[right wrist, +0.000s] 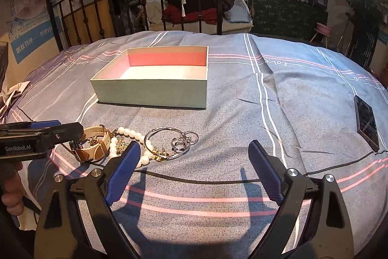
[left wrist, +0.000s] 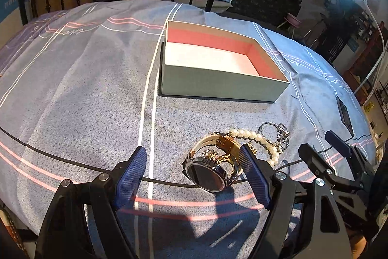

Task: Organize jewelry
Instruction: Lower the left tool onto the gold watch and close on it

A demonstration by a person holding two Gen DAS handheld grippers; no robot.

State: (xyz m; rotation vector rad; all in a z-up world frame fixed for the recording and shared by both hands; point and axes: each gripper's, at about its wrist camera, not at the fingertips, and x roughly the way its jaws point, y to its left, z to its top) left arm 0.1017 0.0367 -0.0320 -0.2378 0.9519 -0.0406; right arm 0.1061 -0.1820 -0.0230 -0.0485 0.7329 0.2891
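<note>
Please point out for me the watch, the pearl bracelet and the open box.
watch [left wrist: 206, 172]: left wrist view, on the dark round dial.
pearl bracelet [right wrist: 126, 131]: right wrist view, on the white beads at the top of the strand.
open box [right wrist: 155, 95]: right wrist view, on the near outer wall.

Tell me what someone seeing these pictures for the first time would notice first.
Probably the open box with its red lining, empty in the middle of the striped bedspread. Next, the tangle of jewelry in front of it: a watch, a pearl bracelet and silver bangles, with the open left gripper beside the watch.
</note>
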